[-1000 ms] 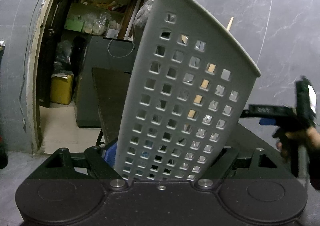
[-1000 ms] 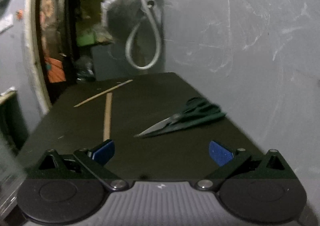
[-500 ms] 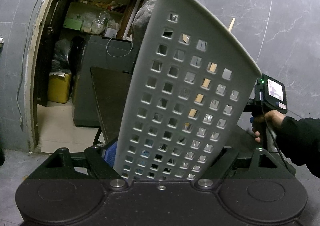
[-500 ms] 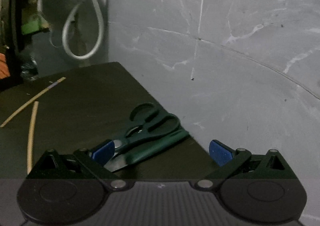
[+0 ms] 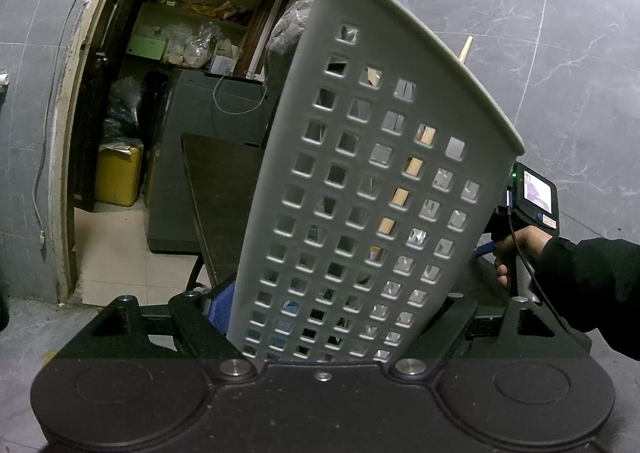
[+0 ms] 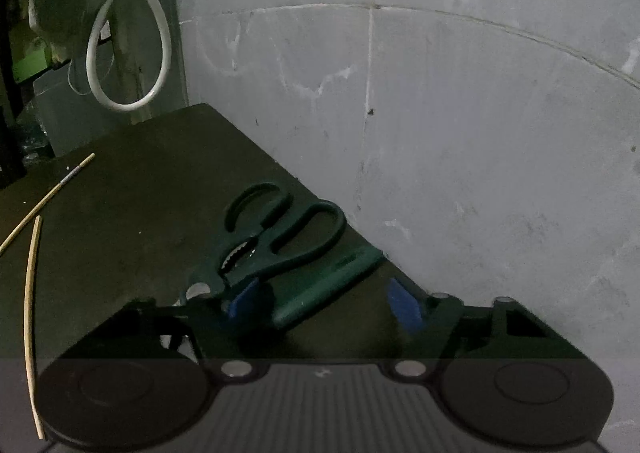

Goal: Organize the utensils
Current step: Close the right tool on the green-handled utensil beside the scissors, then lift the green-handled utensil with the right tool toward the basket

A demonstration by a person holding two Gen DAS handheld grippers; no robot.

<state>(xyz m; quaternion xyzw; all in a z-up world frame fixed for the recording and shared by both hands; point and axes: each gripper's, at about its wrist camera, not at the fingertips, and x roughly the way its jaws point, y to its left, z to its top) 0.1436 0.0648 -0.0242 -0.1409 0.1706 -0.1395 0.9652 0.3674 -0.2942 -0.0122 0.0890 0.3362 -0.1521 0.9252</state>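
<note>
My left gripper (image 5: 332,309) is shut on a grey perforated utensil basket (image 5: 372,173), held tilted to the right. A wooden stick (image 5: 464,49) pokes out of its rim, and more utensils show through the holes. Green-handled scissors (image 6: 280,237) lie on the dark table (image 6: 120,213) beside a green-handled knife (image 6: 332,285). My right gripper (image 6: 323,303) hangs low over them, its jaws closing. The knife handle lies between the blue pads (image 6: 404,307), and a gap shows on the right side. A person's hand (image 5: 516,249) holding that gripper shows to the basket's right.
Two wooden chopsticks (image 6: 30,313) lie on the table's left part. The grey tiled wall (image 6: 440,133) runs right along the table's edge by the scissors. A white hose loop (image 6: 128,53) hangs at the far corner. A doorway with shelves (image 5: 180,33) is behind.
My right gripper has moved in and tipped down onto the scissors and knife, and its jaws have narrowed. The left gripper and the basket have stayed still.
</note>
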